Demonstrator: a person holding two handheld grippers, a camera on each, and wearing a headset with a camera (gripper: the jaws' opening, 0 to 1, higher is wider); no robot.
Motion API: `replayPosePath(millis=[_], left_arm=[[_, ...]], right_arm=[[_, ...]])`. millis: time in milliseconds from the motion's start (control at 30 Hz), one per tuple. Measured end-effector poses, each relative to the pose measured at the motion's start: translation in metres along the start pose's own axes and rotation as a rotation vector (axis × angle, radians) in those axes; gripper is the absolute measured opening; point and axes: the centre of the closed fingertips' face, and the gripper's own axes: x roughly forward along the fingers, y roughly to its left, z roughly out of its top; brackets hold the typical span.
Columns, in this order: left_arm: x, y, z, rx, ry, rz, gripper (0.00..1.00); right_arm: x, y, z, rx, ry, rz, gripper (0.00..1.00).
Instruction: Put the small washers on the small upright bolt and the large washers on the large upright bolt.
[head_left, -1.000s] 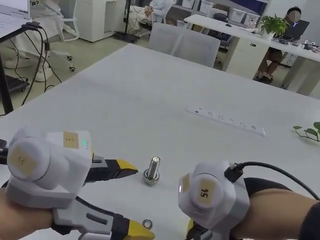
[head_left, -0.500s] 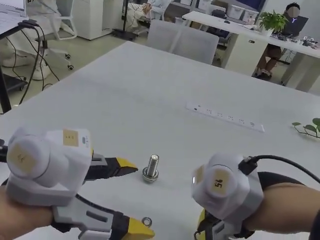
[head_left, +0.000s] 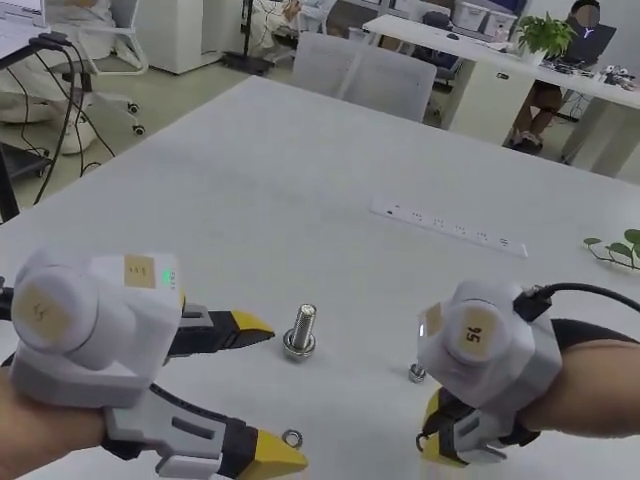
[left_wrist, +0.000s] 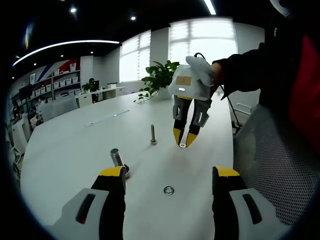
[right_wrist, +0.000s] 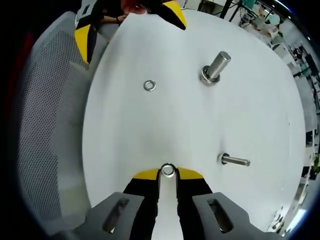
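The large upright bolt (head_left: 301, 331) stands mid-table with a washer around its base; it also shows in the left gripper view as the large bolt (left_wrist: 116, 159). To its right stands the small upright bolt (head_left: 417, 373), also seen as the small bolt (right_wrist: 234, 160). A loose washer (head_left: 292, 437) lies flat in front of my open left gripper (left_wrist: 169, 173). My right gripper (right_wrist: 168, 175) is shut on a small washer (right_wrist: 168, 169), held above the table near the small bolt, tips pointing down (head_left: 440, 447).
A white power strip (head_left: 448, 230) lies farther back on the white table (head_left: 250, 180). A green plant (head_left: 618, 250) sits at the right edge. Chairs and desks with people stand beyond the table's far side.
My right gripper has moved to the right, uncovering the small bolt beside it. The left gripper, large bolt and loose washer have stayed put.
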Motion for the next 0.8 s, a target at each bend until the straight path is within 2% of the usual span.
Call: replayPosePath(millis=[433, 800], left_arm=[[0.004, 0.001, 0.0, -0.001, 0.005, -0.008, 0.7], [0.008, 0.002, -0.003, -0.008, 0.01, -0.013, 0.7]], right_arm=[[-0.021, -0.023, -0.013, 0.05, -0.012, -0.045, 0.14], [-0.048, -0.045, -0.01, 0.063, -0.049, -0.098, 0.14]])
